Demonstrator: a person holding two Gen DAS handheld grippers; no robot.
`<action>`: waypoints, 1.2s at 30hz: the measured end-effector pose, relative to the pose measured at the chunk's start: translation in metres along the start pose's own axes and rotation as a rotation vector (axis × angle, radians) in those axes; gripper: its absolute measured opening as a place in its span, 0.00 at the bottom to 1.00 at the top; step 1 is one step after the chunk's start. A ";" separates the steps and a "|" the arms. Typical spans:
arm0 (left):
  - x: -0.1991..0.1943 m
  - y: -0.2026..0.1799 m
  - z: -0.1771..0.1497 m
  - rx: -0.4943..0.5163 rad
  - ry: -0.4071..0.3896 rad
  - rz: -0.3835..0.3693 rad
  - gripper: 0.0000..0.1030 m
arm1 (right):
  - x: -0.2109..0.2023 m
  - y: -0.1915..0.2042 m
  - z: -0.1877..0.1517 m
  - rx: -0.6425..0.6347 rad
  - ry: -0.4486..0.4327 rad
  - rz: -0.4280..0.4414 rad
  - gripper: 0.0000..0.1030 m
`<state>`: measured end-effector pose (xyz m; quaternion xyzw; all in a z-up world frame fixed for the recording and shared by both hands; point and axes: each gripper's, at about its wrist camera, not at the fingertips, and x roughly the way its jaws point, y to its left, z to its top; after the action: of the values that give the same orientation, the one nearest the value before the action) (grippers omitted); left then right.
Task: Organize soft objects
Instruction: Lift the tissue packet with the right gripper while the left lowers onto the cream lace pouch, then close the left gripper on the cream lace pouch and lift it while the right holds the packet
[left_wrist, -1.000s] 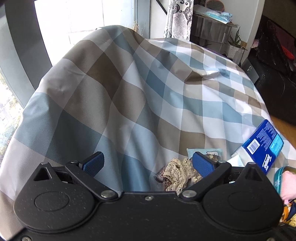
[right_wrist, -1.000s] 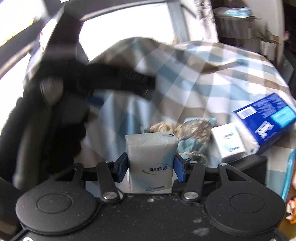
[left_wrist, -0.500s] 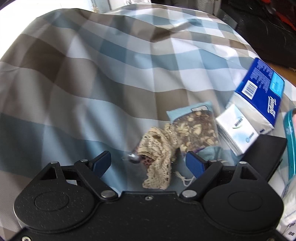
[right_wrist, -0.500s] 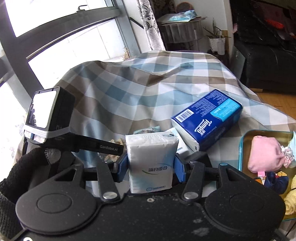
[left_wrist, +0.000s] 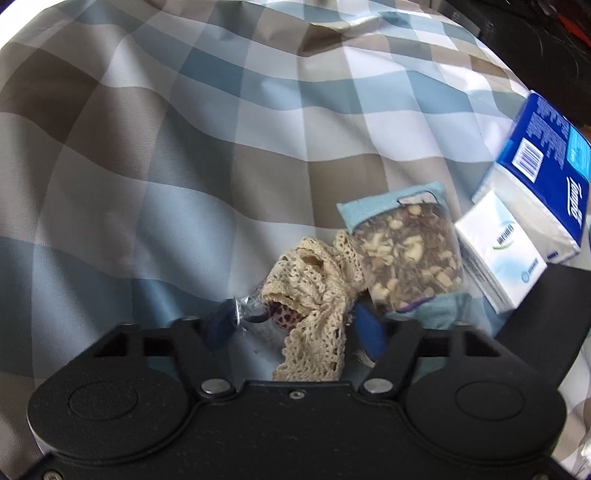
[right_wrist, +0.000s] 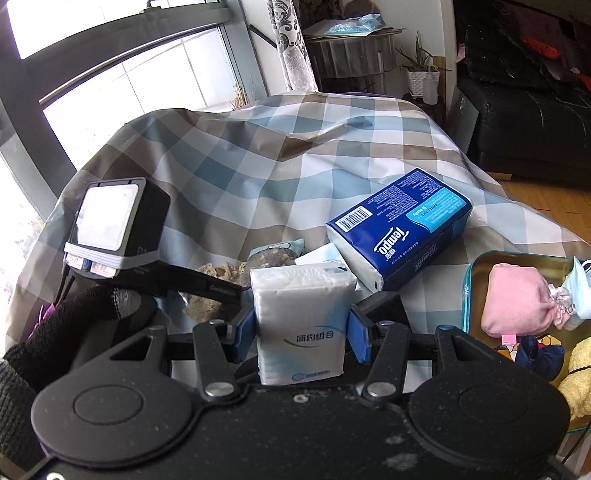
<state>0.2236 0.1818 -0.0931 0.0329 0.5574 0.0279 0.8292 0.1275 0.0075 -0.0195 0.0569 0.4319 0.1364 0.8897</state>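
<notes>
While a white tissue pack (right_wrist: 301, 325) is pinched by the right gripper (right_wrist: 301, 334), the lace pouch (left_wrist: 314, 291) is straddled lengthwise by the left gripper (left_wrist: 295, 325), fingers narrowed but contact cannot be told.

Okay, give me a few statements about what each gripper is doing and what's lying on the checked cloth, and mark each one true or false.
1. The right gripper is shut on a small white tissue pack. True.
2. The large blue Tempo tissue pack sits inside the teal-rimmed metal tin. False: it lies on the blue and brown checked cloth, beside the tin.
3. The left gripper has its blue pads on either side of a cream lace sachet. True.
4. The tin holds a pink fabric pouch. True.
5. The clear bag of dried flowers is held by the right gripper. False: it lies on the cloth.
</notes>
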 end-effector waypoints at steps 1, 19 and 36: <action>-0.001 0.003 0.000 -0.017 -0.003 -0.017 0.56 | -0.001 -0.001 0.000 0.002 -0.001 -0.005 0.50; -0.026 0.010 0.006 -0.139 -0.089 -0.048 0.46 | -0.045 -0.089 0.036 0.158 0.079 -0.218 0.50; 0.012 -0.019 0.009 0.035 -0.059 0.085 0.51 | -0.046 -0.089 0.035 0.156 0.118 -0.208 0.50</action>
<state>0.2369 0.1636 -0.1021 0.0718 0.5312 0.0524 0.8426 0.1447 -0.0905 0.0175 0.0725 0.4965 0.0126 0.8649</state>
